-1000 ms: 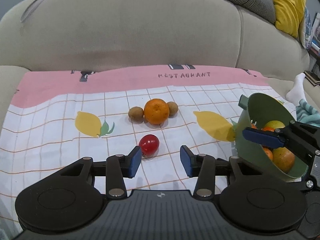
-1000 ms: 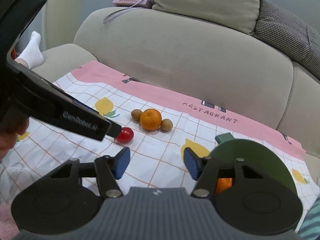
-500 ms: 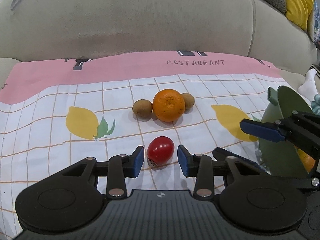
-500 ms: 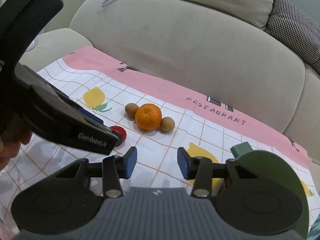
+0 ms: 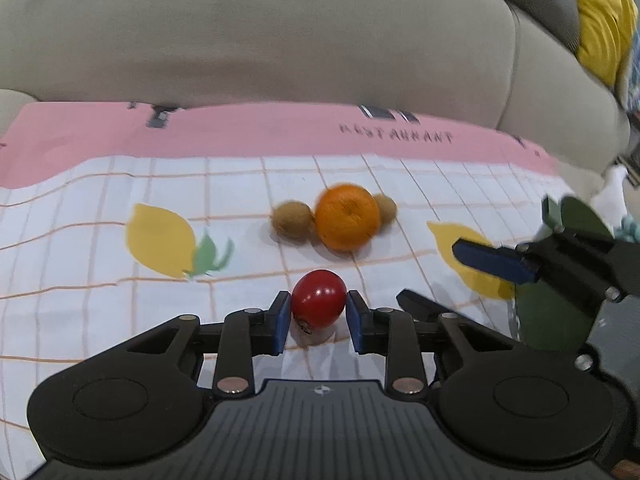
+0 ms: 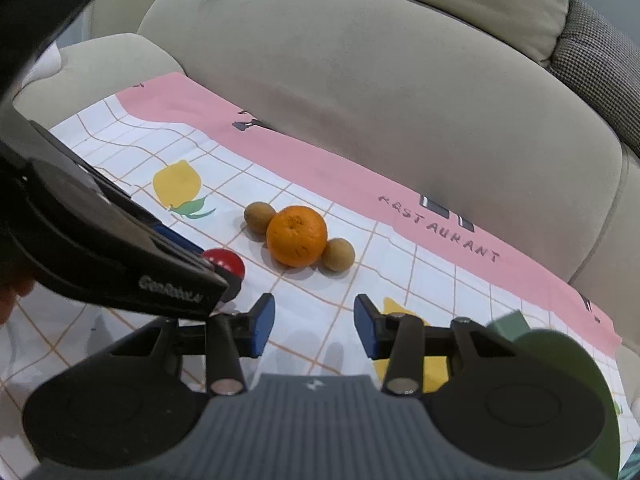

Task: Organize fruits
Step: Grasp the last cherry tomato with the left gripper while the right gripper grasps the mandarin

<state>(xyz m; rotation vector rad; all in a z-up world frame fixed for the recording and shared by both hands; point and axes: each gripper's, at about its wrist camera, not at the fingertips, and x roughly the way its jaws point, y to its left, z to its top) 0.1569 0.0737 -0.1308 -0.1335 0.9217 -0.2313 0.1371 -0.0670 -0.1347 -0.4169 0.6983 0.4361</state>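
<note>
Tomato [image 5: 319, 304] sits between the left gripper's [image 5: 319, 316] 2 narrow pads, so squeeze softly. Right gripper [image 6: 315, 325] is wide, holding nothing.

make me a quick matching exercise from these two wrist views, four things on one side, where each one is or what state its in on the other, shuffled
Things:
1. red tomato
2. orange
3. right gripper
4. green bowl

Places or states:
A. flanked by a small brown fruit on each side
B. open, nothing between the fingers
C. between the blue pads of the left gripper
D. far right of the cloth, partly hidden behind the right gripper's body

Pairs: 1-C, 2-A, 3-B, 4-D
</note>
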